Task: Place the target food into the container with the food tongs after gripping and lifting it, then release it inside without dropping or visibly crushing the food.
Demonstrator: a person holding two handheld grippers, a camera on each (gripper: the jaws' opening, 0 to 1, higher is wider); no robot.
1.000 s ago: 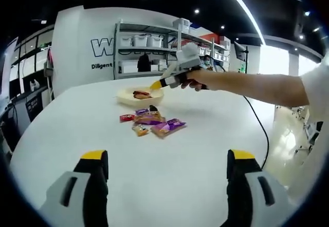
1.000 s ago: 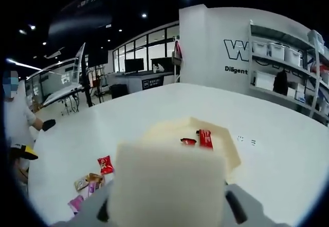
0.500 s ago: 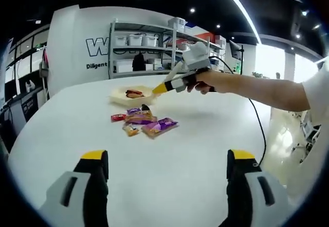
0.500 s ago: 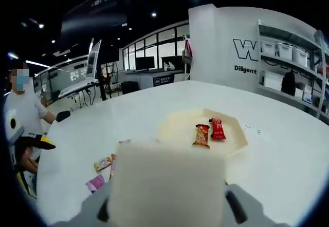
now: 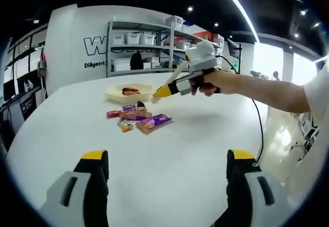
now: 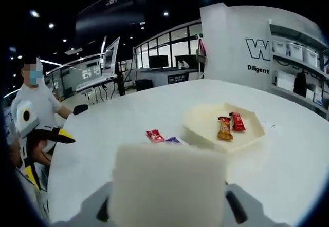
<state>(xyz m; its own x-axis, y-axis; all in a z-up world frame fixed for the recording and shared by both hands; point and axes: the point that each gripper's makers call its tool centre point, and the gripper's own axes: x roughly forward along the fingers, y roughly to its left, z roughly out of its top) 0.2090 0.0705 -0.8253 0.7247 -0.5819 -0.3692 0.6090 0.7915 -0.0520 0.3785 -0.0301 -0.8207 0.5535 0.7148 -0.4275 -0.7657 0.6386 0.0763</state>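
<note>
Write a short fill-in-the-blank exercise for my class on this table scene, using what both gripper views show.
1. The cream container holds ____ snack packets.
2. In the left gripper view, the right hand-held gripper has ____ tips.
3. The loose packets lie on the white table, ____ the container.
4. In the left gripper view, the left hand-held gripper has its jaws wide ____.

Missing words: two; yellow; outside; apart
</note>
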